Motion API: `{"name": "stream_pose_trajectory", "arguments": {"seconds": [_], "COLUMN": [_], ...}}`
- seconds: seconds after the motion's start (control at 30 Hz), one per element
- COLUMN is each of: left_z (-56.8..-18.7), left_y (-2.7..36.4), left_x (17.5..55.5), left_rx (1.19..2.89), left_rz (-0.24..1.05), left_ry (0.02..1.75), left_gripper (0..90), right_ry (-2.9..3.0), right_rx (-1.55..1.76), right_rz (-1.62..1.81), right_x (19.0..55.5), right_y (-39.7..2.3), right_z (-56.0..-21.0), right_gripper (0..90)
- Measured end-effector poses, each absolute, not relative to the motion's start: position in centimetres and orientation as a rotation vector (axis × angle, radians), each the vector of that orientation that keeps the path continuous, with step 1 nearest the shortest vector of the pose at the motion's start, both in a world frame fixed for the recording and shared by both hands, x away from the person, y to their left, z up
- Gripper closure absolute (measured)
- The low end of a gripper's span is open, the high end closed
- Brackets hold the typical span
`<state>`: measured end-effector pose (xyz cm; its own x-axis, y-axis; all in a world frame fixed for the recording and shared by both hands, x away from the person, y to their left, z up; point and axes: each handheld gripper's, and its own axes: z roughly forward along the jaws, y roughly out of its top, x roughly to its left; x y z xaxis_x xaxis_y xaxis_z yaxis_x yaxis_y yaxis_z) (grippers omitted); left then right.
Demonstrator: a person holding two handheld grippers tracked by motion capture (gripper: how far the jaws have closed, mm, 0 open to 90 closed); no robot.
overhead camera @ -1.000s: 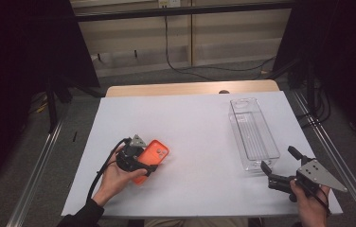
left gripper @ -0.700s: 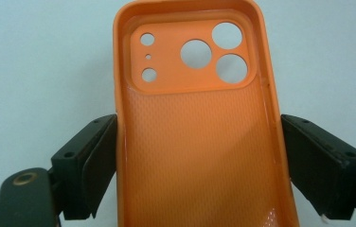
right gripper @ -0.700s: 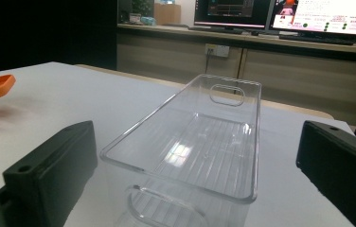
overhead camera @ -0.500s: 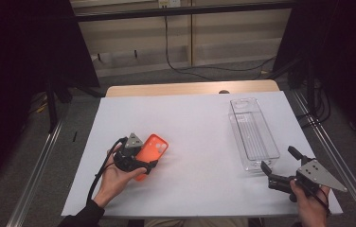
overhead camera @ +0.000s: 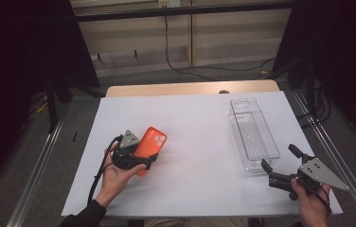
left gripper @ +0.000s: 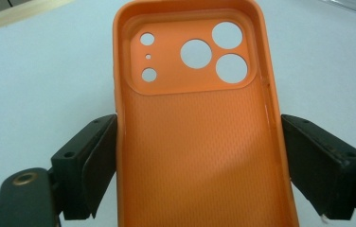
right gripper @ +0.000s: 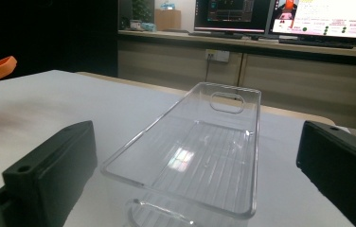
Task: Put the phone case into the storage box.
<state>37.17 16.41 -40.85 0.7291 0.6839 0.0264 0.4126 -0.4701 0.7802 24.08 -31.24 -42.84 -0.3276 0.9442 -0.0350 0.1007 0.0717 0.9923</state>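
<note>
While the clear tray sits bare, left gripper clamps the orange phone case.

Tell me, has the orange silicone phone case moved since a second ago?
Yes, slightly. The orange silicone phone case, clamped in the left gripper, has shifted toward the table's far edge; the clear plastic bin hasn't moved.

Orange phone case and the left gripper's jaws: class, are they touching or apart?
Touching. In the left gripper view, the phone case sits between the left gripper's two black jaws, and both pads meet its long edges with no gap showing.
</note>
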Motion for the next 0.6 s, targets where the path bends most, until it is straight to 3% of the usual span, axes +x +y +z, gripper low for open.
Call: {"name": "stream_pose_trajectory", "arguments": {"seconds": [0.6], "left_z": [-40.9], "left_y": [12.7], "left_x": [37.3], "left_rx": [2.103], "left_rz": [0.433], "left_ry": [0.770], "left_gripper": [15.7], "right_ry": [1.660], "right_rx": [1.036], "right_rz": [1.388], "right_x": [26.0], "right_y": [-28.5], "right_z": [-41.7], "right_gripper": [0.0]}}
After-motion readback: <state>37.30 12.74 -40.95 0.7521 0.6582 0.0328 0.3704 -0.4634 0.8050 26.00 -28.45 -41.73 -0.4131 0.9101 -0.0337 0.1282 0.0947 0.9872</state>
